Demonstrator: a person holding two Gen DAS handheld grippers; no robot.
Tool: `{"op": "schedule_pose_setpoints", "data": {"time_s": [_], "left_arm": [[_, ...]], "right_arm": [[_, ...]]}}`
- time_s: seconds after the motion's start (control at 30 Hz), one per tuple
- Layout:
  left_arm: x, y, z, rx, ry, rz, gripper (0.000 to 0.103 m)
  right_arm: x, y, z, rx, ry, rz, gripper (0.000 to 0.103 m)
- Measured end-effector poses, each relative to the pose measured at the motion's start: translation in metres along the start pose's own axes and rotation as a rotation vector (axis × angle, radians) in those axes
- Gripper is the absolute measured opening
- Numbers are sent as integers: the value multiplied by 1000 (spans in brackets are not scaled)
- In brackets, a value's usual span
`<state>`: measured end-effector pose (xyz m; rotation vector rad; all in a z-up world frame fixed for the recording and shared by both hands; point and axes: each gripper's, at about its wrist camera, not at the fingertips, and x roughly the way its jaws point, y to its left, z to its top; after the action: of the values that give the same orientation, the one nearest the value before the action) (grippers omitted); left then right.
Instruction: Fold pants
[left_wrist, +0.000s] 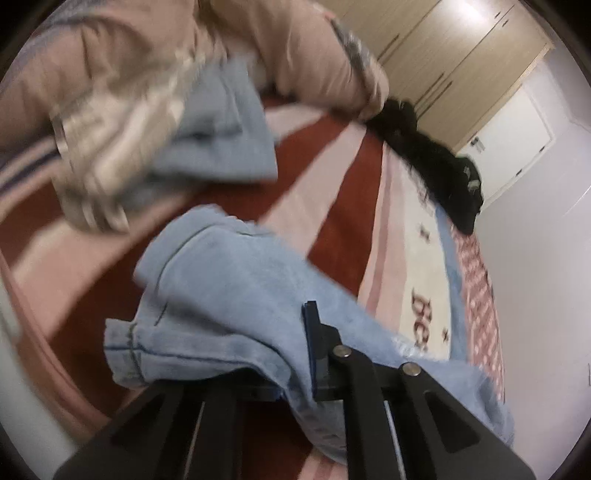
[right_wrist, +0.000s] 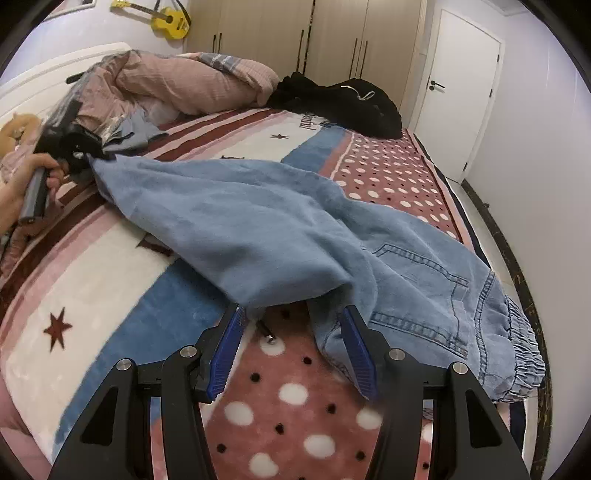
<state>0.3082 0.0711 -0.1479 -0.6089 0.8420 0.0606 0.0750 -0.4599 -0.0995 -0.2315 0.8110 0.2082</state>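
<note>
Light blue denim pants (right_wrist: 280, 225) lie stretched across the bed, with the elastic waistband at the right. My right gripper (right_wrist: 291, 314) is open, its blue pads either side of a fold of the pants near the waist, low over the blanket. My left gripper (right_wrist: 79, 147) shows at the far left, held by a hand, at the leg end of the pants. In the left wrist view, the left gripper (left_wrist: 295, 354) is shut on the pants' hem (left_wrist: 229, 295), which drapes over its fingers.
A patterned blanket (right_wrist: 92, 280) covers the bed. A pink duvet (right_wrist: 192, 85) is heaped at the head. Black clothes (right_wrist: 343, 103) lie at the far edge. Wardrobes and a white door (right_wrist: 461, 85) stand behind. A small screw-like object (right_wrist: 267, 332) lies between my right fingers.
</note>
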Motion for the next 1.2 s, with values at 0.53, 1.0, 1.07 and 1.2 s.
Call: {"op": "schedule_pose_setpoints", "data": {"time_s": [0.53, 1.0, 1.07, 1.2], "left_arm": [[-24, 24, 48, 101, -89, 75, 6], [-103, -92, 22, 475, -251, -33, 5], [-106, -129, -8, 594, -245, -83, 5], [-80, -191, -86, 804, -96, -184, 5]], "right_arm": [[47, 21, 14, 30, 77, 108, 53], [43, 35, 23, 45, 21, 197, 53], [43, 33, 24, 49, 16, 192, 53], [38, 31, 24, 57, 11, 189, 53]]}}
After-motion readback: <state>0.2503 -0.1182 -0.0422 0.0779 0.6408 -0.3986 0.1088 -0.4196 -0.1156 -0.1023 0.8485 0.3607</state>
